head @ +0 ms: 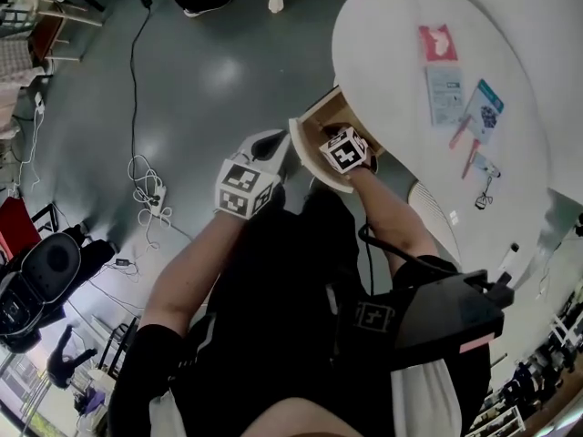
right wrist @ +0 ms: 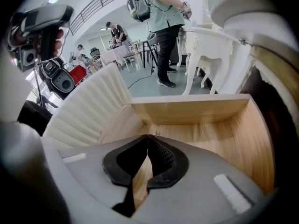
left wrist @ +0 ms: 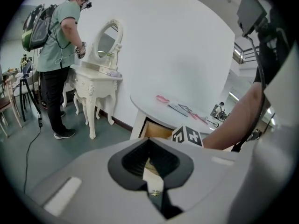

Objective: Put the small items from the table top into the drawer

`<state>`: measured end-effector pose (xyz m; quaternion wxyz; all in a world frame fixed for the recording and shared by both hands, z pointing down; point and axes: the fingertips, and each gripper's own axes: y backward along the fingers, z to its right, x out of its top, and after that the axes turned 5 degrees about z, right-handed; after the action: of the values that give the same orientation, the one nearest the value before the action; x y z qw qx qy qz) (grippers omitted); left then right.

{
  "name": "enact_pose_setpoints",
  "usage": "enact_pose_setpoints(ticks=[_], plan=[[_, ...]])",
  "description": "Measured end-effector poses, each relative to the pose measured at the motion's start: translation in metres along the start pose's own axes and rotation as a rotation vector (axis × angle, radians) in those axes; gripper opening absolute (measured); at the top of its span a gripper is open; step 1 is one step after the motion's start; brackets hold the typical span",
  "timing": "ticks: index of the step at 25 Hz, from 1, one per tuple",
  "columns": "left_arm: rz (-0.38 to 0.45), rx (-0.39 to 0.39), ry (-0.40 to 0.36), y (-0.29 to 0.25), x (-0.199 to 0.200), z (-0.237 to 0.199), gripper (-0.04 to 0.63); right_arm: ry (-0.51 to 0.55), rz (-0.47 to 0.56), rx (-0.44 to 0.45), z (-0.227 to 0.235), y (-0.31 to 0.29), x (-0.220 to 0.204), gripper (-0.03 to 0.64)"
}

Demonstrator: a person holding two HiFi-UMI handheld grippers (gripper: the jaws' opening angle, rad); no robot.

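A person stands at a round white bench with a drawer pulled open under its edge, and reaches in with the right tool. Its tips are pressed together and hold nothing; only the drawer's bare wood floor shows beneath them. The left tool sits just outside the drawer, against its white ribbed front. Its tips meet too, and a strip of that white front shows through the gap behind them. Whether they pinch anything there cannot be told. The small items all lie on the bench top, above and beyond the drawer. A pink packet lies farthest from the drawer, with a pale card just below it and a blue-and-white packet beside the card. Nearer the bench's rim lie two pink sticks and a small metal piece — none of them touching either tool. Across the room from the drawer, another person in a green shirt and backpack stands at a white dressing table with an oval mirror.
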<state>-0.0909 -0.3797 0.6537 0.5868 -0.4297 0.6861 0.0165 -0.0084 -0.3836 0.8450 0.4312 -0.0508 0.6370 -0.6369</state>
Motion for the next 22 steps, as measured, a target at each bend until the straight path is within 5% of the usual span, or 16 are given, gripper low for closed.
enact_pose_setpoints(ticks=[16, 22], plan=[[0.212, 0.039, -0.062, 0.050, 0.074, 0.055, 0.000, -0.090, 0.396, 0.018, -0.045, 0.124, 0.070, 0.003], [0.281, 0.091, -0.026, 0.067, 0.088, 0.073, 0.000, -0.106, 0.524, 0.015, -0.060, 0.184, 0.087, 0.003]])
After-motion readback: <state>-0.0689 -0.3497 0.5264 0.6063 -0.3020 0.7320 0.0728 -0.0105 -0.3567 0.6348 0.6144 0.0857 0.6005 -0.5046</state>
